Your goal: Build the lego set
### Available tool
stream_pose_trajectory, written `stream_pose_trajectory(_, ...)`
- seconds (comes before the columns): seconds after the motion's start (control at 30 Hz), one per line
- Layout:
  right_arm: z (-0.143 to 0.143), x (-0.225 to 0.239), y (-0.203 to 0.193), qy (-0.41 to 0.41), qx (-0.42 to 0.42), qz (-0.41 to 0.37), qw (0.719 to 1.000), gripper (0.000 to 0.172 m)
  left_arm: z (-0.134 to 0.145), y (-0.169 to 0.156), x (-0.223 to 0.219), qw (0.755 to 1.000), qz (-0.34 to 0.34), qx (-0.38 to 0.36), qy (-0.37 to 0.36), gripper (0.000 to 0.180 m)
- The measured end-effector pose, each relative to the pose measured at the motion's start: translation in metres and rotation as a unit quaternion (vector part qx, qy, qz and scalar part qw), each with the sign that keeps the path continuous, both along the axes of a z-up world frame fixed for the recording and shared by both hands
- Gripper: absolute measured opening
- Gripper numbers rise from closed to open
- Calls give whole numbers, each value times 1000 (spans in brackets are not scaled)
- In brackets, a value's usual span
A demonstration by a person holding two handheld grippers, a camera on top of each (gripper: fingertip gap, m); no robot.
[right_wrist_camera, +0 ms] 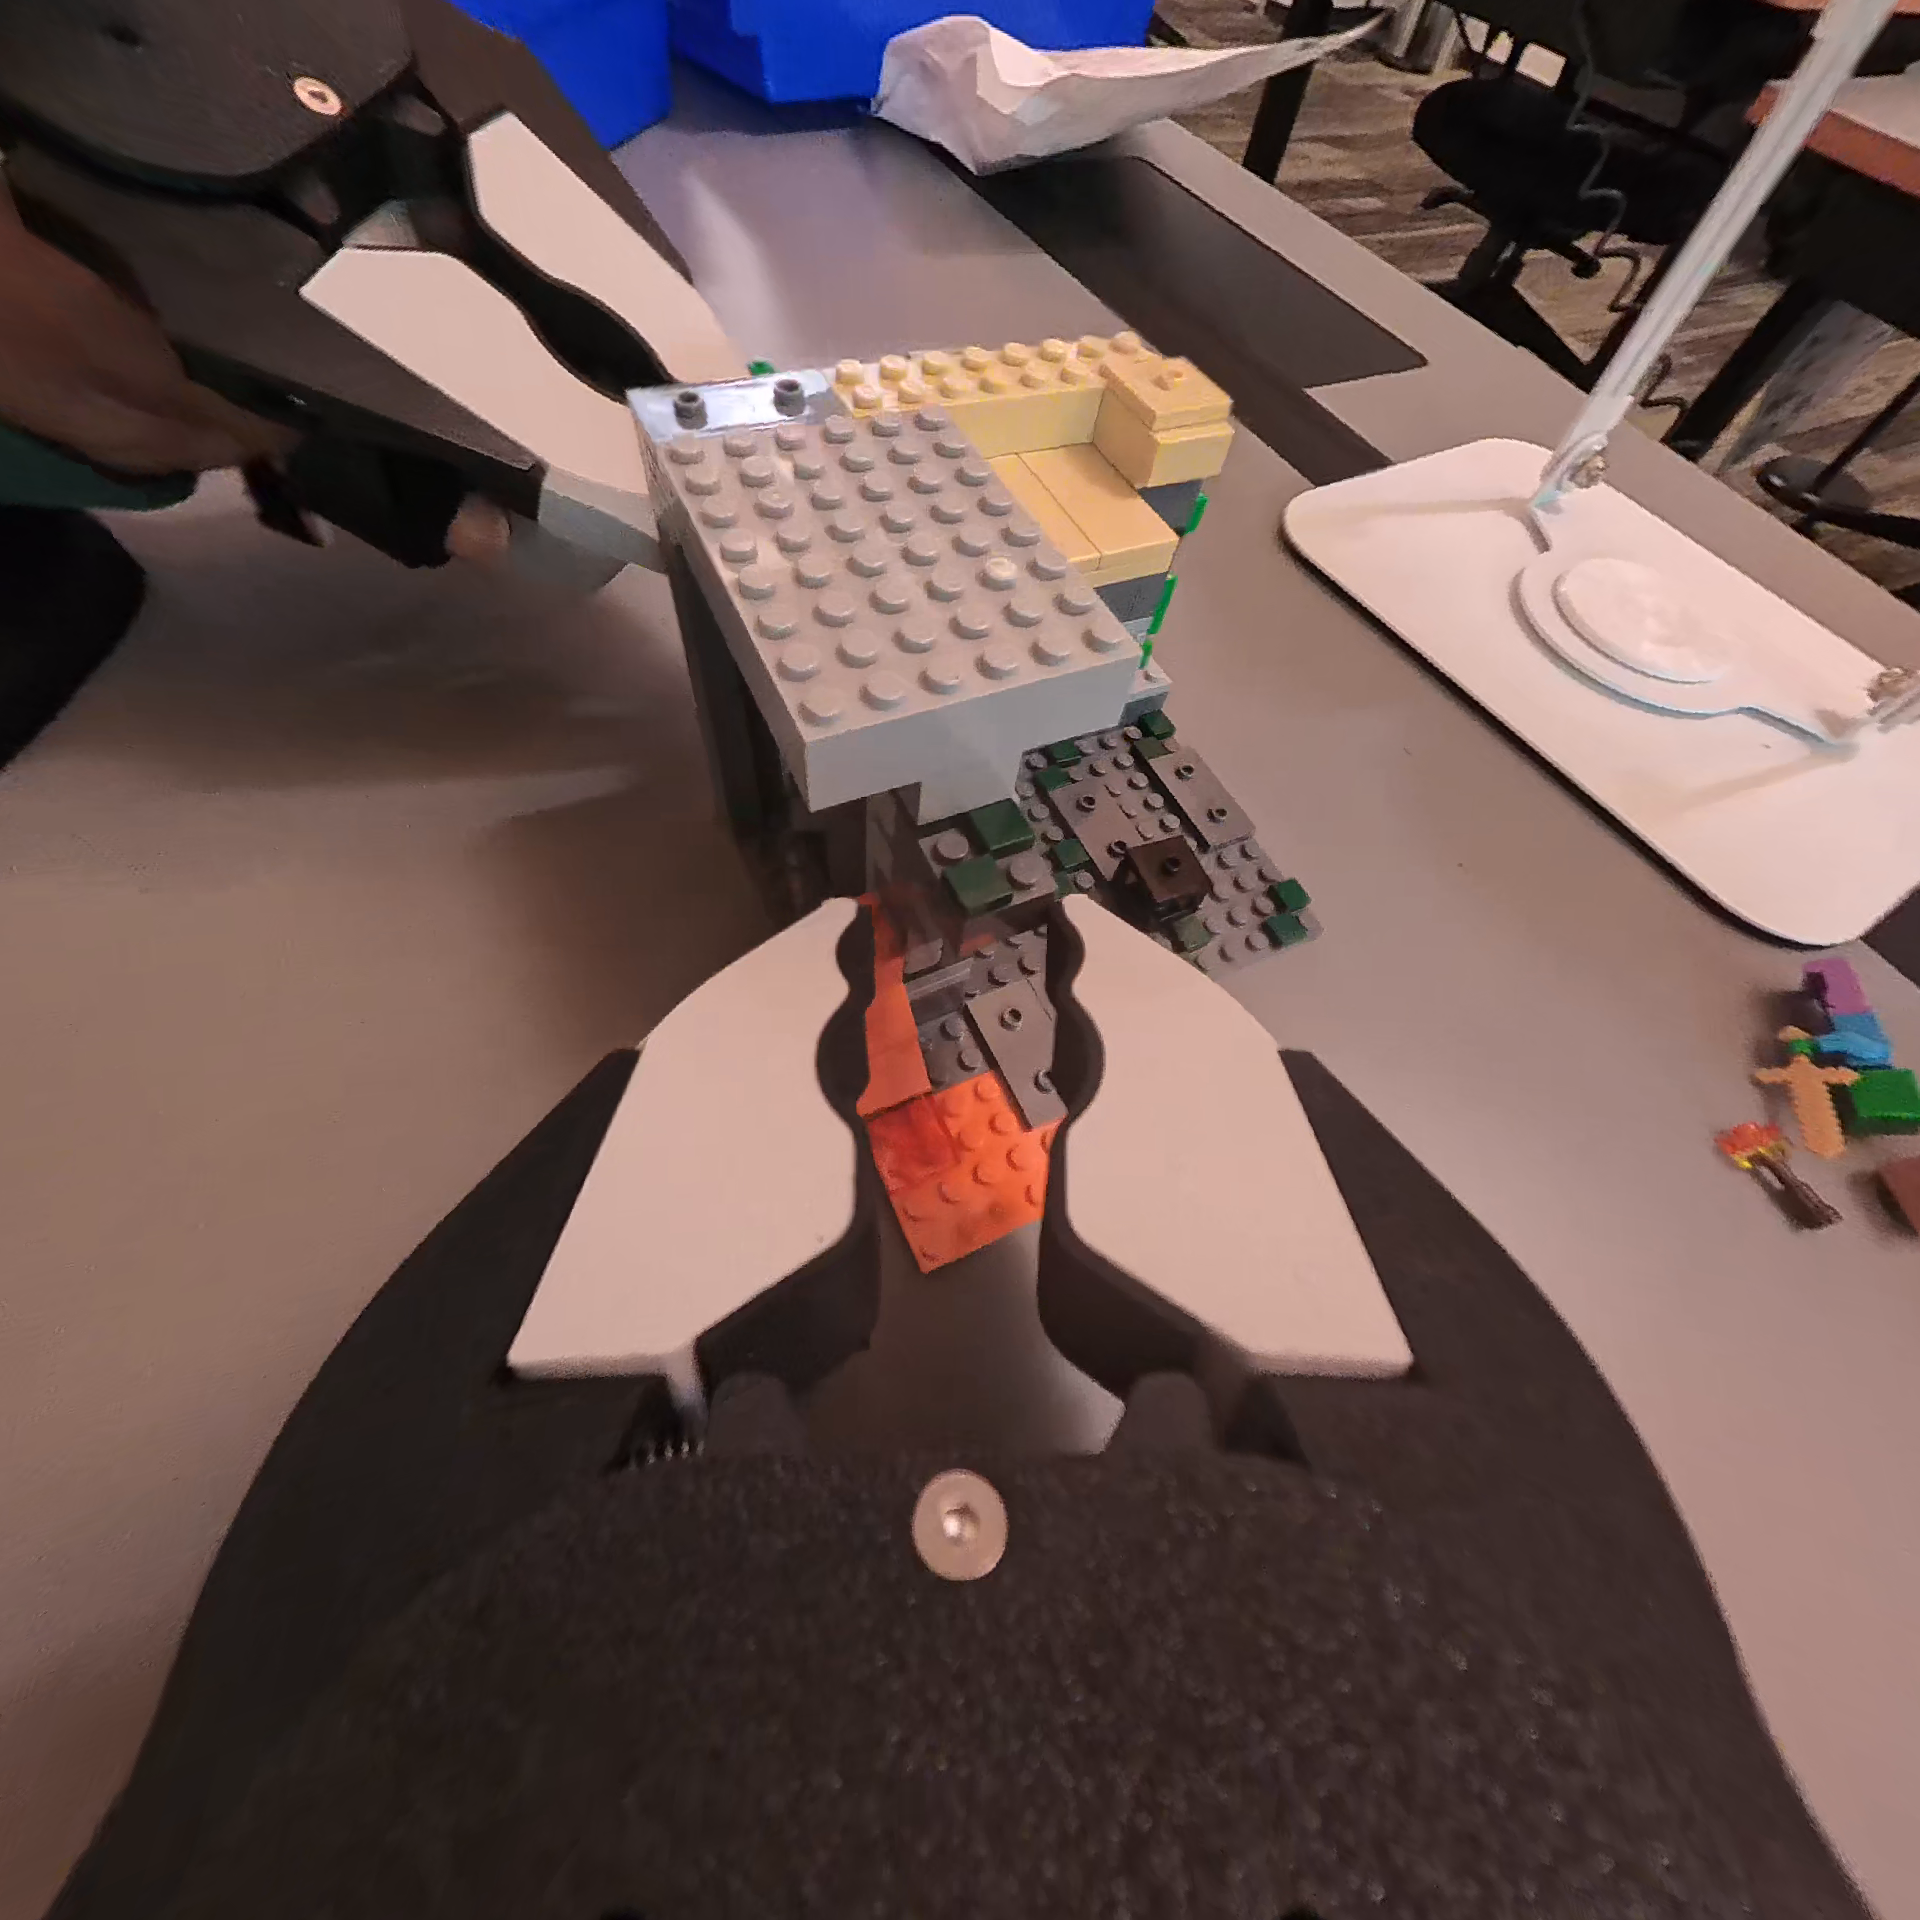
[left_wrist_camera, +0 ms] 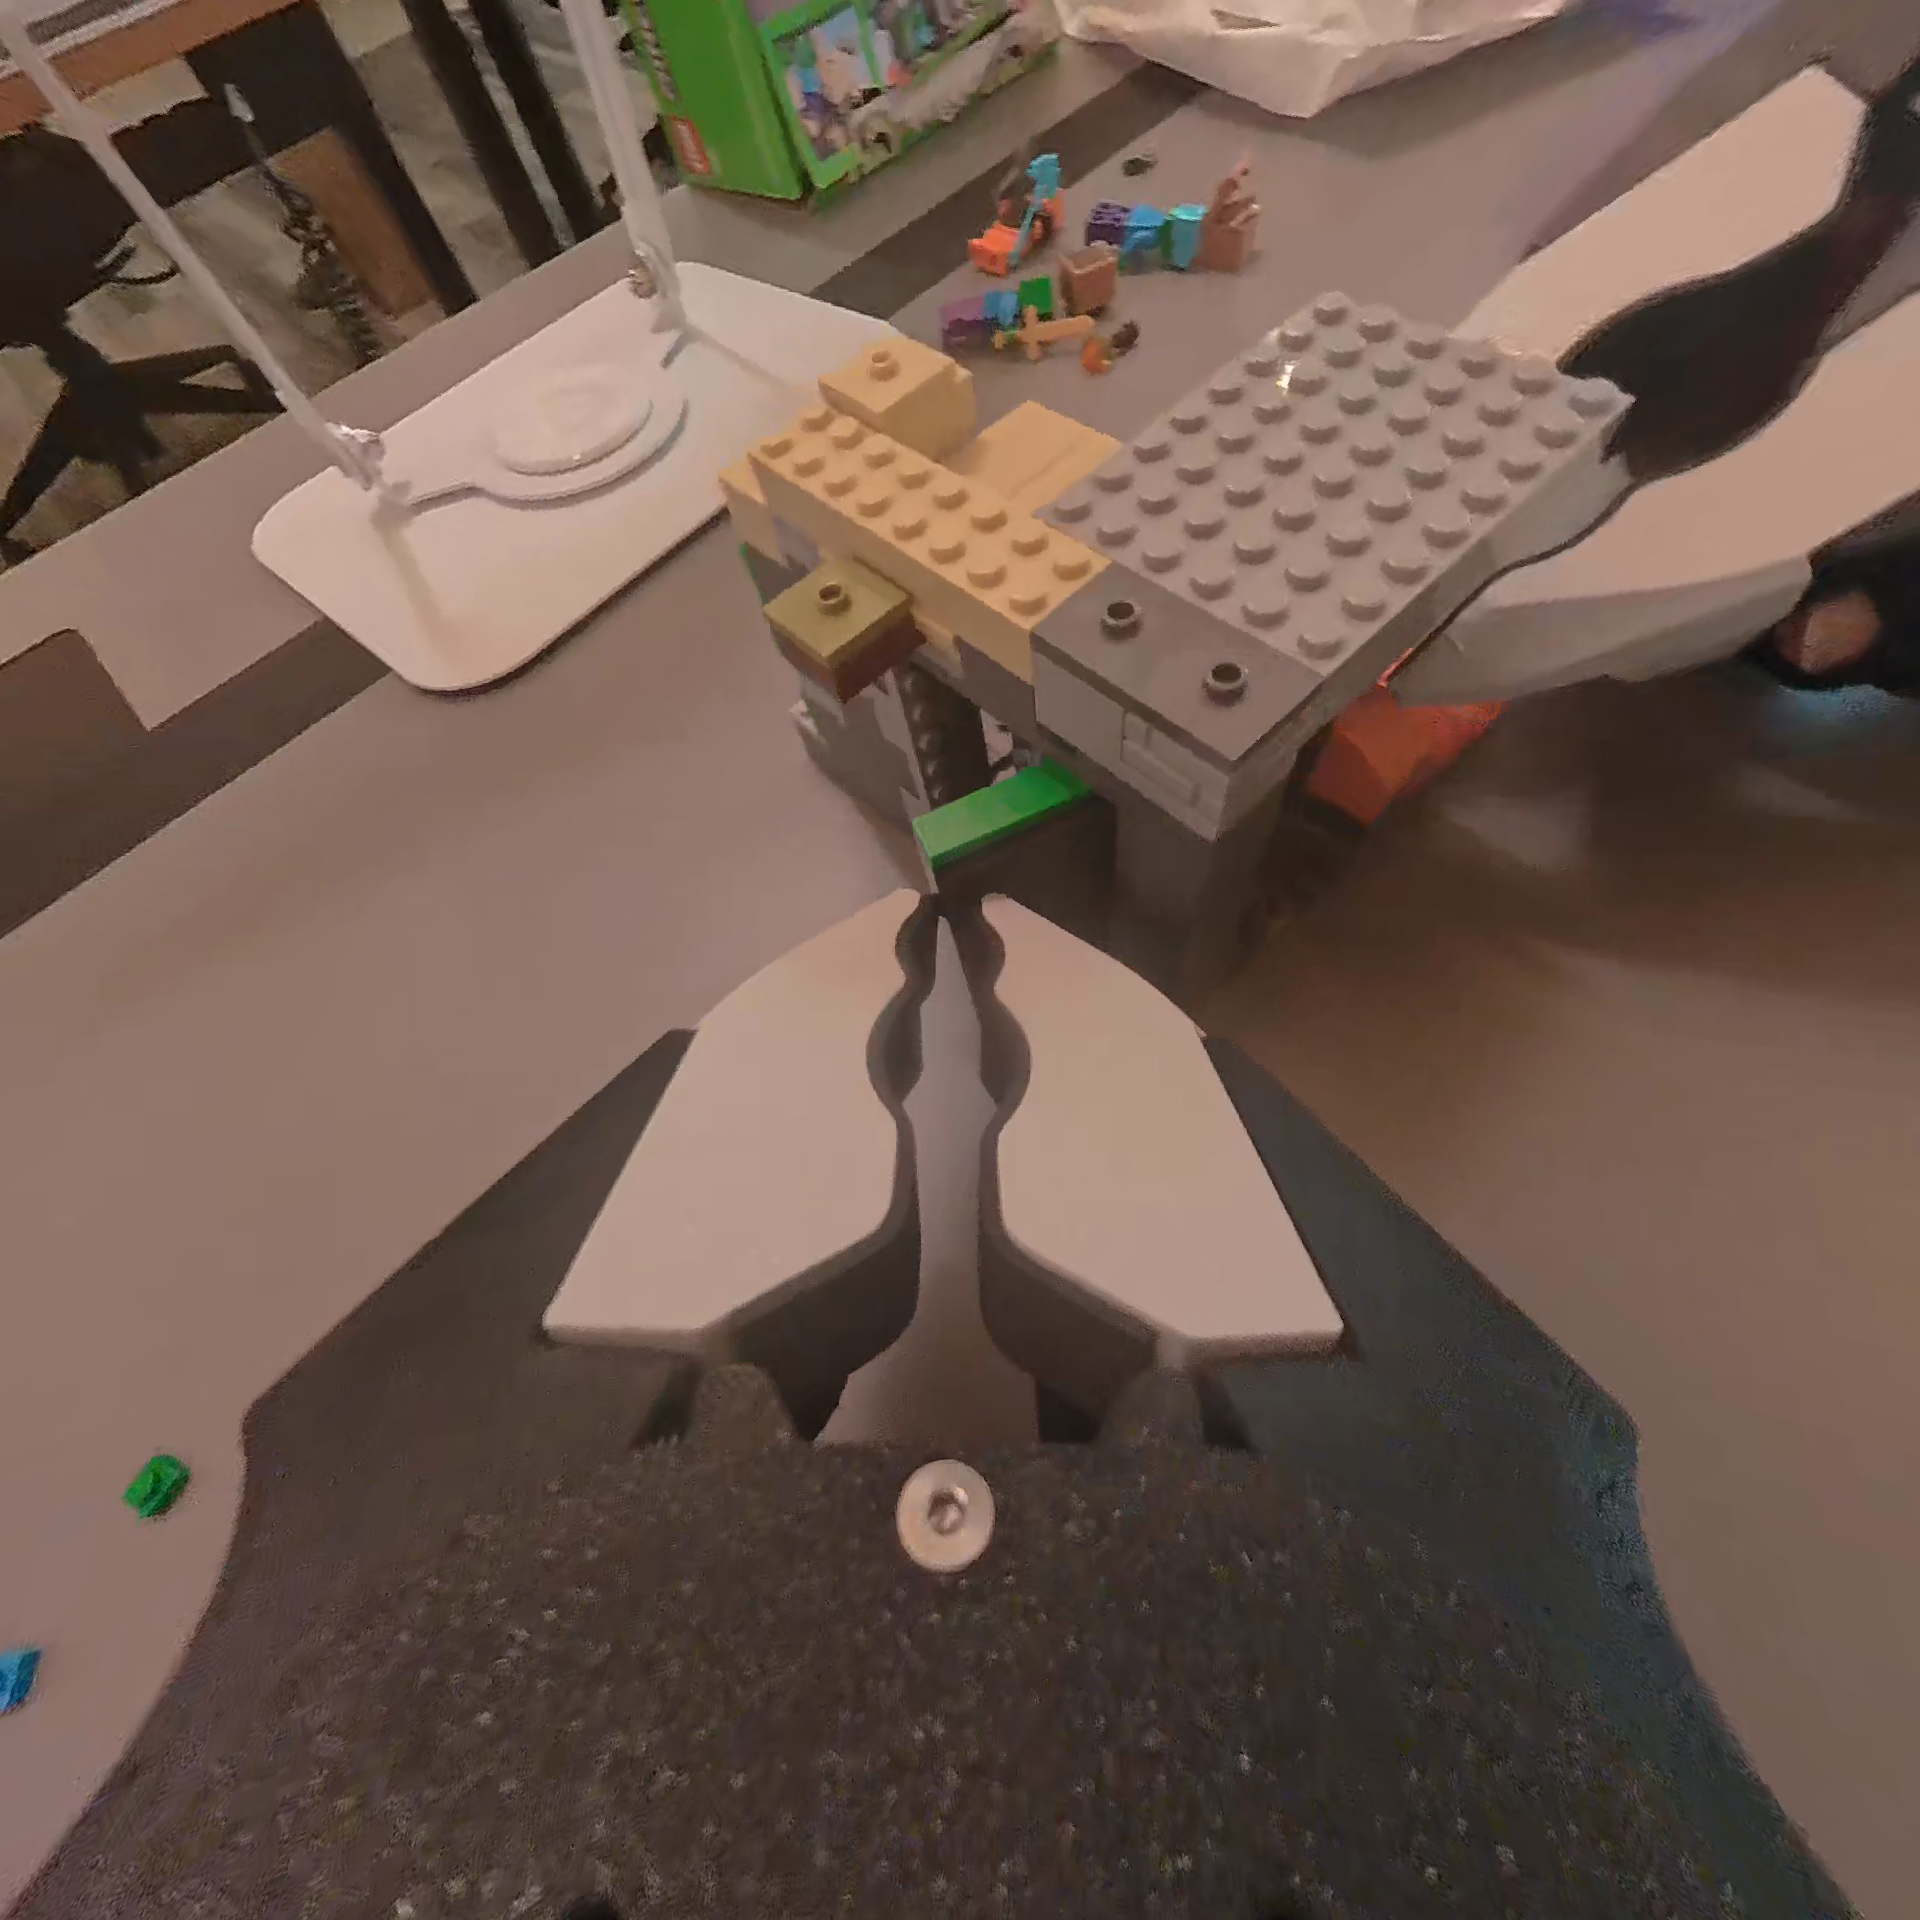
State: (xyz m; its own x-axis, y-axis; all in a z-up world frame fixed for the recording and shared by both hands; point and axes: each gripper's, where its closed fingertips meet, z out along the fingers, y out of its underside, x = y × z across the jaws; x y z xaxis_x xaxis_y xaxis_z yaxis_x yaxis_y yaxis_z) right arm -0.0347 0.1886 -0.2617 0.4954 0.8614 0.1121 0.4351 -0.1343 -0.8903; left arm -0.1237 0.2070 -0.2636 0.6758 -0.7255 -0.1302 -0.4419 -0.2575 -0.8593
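Toy-brick building point(left_wrist_camera: 1195, 540) stands upright on the grey table point(left_wrist_camera: 416, 935), at 12 o'clock from both cameras. Its roof is a grey studded plate point(right_wrist_camera: 883, 582) joined to a tan studded strip point(left_wrist_camera: 935, 509). In the left wrist view the roof's long axis runs from 10 o'clock to 4 o'clock, tan end toward 10. In the right wrist view the tan end points away, toward 1 o'clock.

Left gripper point(left_wrist_camera: 951, 909): fingers drawn almost together, only a thin slit between them. Tips sit just short of a bright green tile point(left_wrist_camera: 1003, 810) low on the building's near corner. Whether they pinch a thin edge there, cannot tell. In the right wrist view this gripper comes in from 10 o'clock, tips hidden behind the roof.

Right gripper point(right_wrist_camera: 956, 914): fingers part-way apart, straddling the low base plate, where orange bricks point(right_wrist_camera: 956, 1164) and dark grey studded plates point(right_wrist_camera: 997, 1029) lie between them. Pads run close along both sides. Pressing or merely near, cannot tell. In the left wrist view it reaches in from 3 o'clock, beside the grey roof edge.

Around: white lamp base point(right_wrist_camera: 1621, 665) at 2 o'clock in the right view. Loose coloured minifigure parts point(left_wrist_camera: 1101, 270) beyond the building. Green toy box point(left_wrist_camera: 831, 94) at 12 o'clock. White paper bag point(right_wrist_camera: 1060, 83) far back. Small green brick point(left_wrist_camera: 156, 1484) at 8 o'clock in the left view.
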Motion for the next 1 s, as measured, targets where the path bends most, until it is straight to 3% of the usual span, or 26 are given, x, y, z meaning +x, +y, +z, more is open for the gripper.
stream_pose_trajectory(0.53,-1,-2,10,13,-18,-94,995,28,4,-12,-7,1000,30,9,1,1)
stream_pose_trajectory(0.77,-1,-4,13,17,-19,-121,992,27,8,-29,2,1000,5,11,-13,13)
stream_pose_trajectory(0.87,-1,-12,13,24,-27,-132,991,25,-2,-19,3,1000,25,8,13,26)
stream_pose_trajectory(1.0,-3,-29,12,16,-30,-116,993,22,-7,10,-9,997,76,11,31,29)
